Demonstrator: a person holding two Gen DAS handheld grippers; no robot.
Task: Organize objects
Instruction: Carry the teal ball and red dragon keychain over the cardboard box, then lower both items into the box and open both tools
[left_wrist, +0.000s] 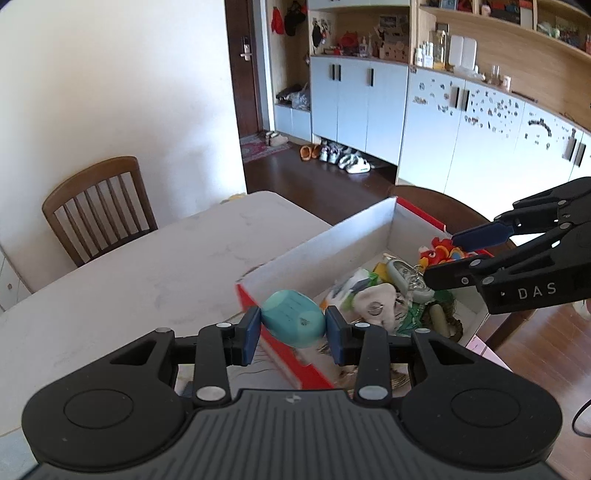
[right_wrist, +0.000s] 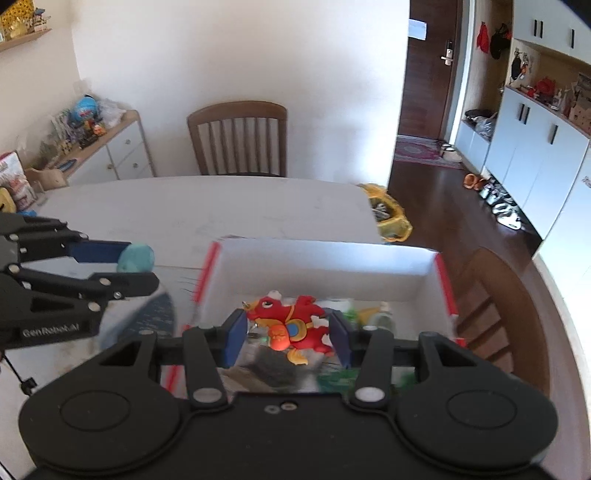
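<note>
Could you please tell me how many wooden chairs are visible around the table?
2: one chair at the table's far side against the wall, another chair beyond the box. Others may be hidden.

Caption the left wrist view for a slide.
Left tool grips a teal dice beside the toy-filled box.

Teal egg (left_wrist: 293, 322); red-orange dragon toy (right_wrist: 291, 326); white box (left_wrist: 325, 243), red-edged.

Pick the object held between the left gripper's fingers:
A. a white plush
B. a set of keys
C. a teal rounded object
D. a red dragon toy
C: in the left wrist view the blue pads of the left gripper press both sides of the teal rounded object.
</note>
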